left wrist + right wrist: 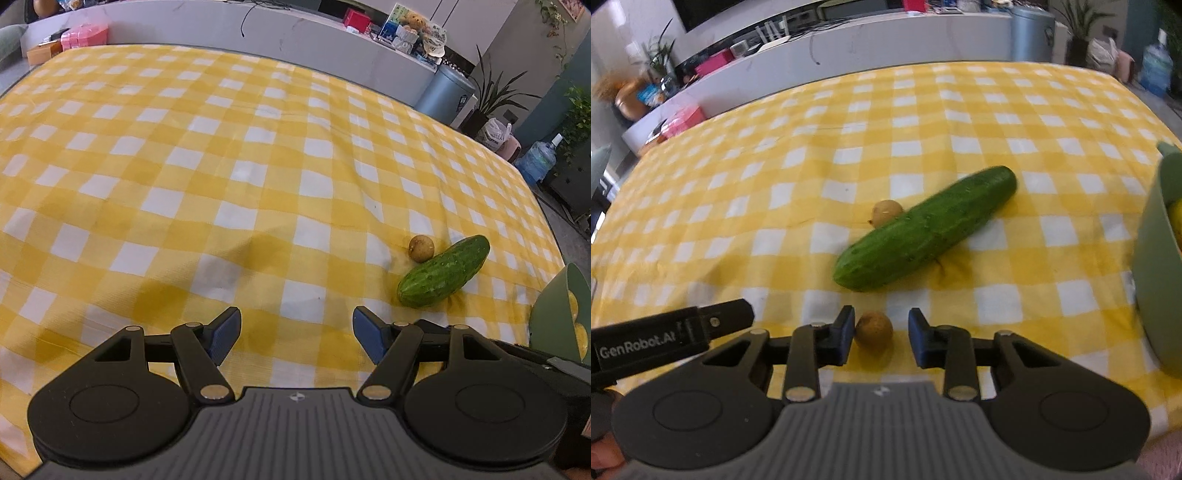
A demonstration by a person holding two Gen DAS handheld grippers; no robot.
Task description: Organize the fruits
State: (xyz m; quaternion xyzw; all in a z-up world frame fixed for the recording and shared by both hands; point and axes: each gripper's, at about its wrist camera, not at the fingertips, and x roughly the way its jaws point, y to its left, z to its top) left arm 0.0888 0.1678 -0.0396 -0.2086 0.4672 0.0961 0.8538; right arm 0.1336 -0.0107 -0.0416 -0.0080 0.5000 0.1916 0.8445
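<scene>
A green cucumber (925, 229) lies on the yellow checked tablecloth (812, 155), with a small brown round fruit (886, 212) touching its far side. A second small brown fruit (873, 329) sits between the fingers of my right gripper (881, 334), touching the left pad; the jaws are open around it. A green bowl (1158, 258) with yellow fruit stands at the right. In the left wrist view my left gripper (296, 338) is open and empty above the cloth, left of the cucumber (443, 271), one brown fruit (421, 249) and the bowl (554, 314).
A grey counter (258, 33) with boxes and clutter runs behind the table. A grey bin (443, 92), potted plants (491, 96) and a water bottle (537, 160) stand past the far right edge. The left gripper's body (665, 339) shows at the left of the right wrist view.
</scene>
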